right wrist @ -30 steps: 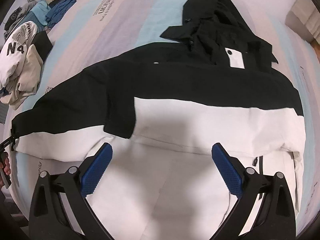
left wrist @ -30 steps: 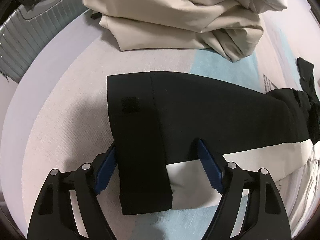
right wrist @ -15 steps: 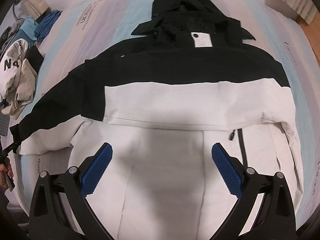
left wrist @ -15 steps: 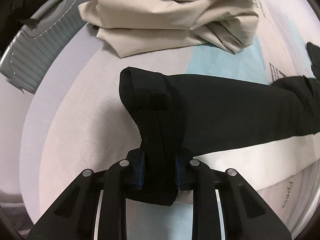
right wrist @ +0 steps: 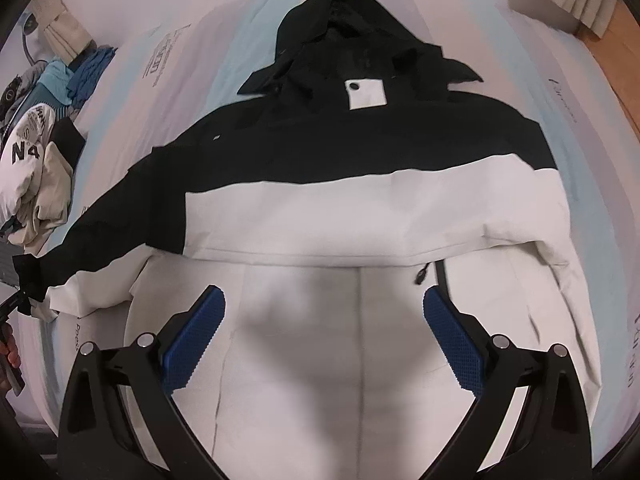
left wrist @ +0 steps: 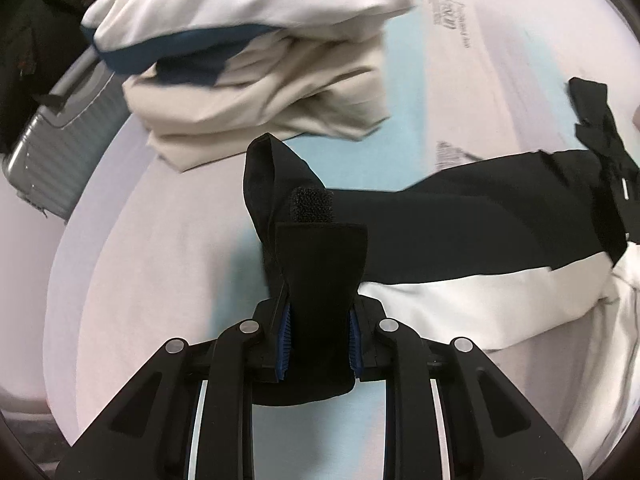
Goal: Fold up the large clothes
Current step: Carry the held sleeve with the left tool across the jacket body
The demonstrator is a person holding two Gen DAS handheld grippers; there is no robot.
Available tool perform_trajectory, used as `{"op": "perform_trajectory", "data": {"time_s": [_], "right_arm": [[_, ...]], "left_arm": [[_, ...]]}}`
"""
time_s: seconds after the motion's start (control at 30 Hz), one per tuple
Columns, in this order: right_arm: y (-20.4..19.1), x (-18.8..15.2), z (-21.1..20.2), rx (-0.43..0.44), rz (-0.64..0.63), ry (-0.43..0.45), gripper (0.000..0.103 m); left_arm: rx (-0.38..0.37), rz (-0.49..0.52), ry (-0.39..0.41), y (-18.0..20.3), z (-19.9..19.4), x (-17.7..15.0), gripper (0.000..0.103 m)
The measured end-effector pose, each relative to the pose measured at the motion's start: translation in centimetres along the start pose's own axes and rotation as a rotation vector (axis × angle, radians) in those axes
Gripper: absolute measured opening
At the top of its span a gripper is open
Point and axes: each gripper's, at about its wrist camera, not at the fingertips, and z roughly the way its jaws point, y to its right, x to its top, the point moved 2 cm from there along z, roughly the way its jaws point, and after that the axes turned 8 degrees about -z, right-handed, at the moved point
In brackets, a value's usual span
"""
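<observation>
Black-and-white, the hooded jacket (right wrist: 360, 200) lies flat on its front across the pale striped bedsheet (right wrist: 192, 52), hood at the top of the right wrist view, hem toward the bottom. Its sleeve (left wrist: 460, 240) runs off to the left edge of that frame; in the left wrist view the same sleeve stretches from the cuff (left wrist: 320, 280) at lower centre out to the right edge, so its long axis points from the left gripper (left wrist: 320, 344) toward the jacket's body. That gripper has just been closing and now pinches the black cuff between its blue pads, the cuff raised off the sheet and its hook-and-loop tab (left wrist: 312, 204) showing above. The right gripper (right wrist: 324, 340) hovers over the white lower back with jaws wide, gripping nothing. Judging by this, the sleeve fold belongs to the left hand: the cuff must travel along the sleeve's line, rightward in its own frame, onto the back panel. Folded clothes (left wrist: 260, 60) sit stacked in the upper left beyond the cuff, a grey suitcase (left wrist: 60, 140) beside them.
</observation>
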Motion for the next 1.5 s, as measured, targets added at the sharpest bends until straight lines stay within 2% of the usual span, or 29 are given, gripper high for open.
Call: {"op": "perform_trajectory", "data": {"time_s": [0.13, 0.5, 0.8, 1.17, 1.5], "right_arm": [[1.5, -0.2, -0.6, -0.002, -0.009, 0.029, 0.096], [5.3, -0.2, -2.5, -0.021, -0.101, 0.079, 0.096], [9.2, -1.0, -4.2, -0.001, -0.094, 0.095, 0.096], [13.6, -1.9, -4.5, -0.014, -0.071, 0.108, 0.096], [18.0, 0.9, -4.2, -0.057, -0.095, 0.153, 0.096]], "left_arm": [[-0.020, 0.025, 0.050, 2.2, -1.3, -0.5, 0.021], [-0.068, 0.045, 0.086, 10.5, -5.0, -1.6, 0.021], [-0.124, 0.064, 0.139, 17.7, -7.9, -1.9, 0.021], [-0.158, 0.139, 0.122, 26.6, -8.3, -2.8, 0.021], [-0.190, 0.207, 0.097, 36.1, -7.9, -4.6, 0.021]]}}
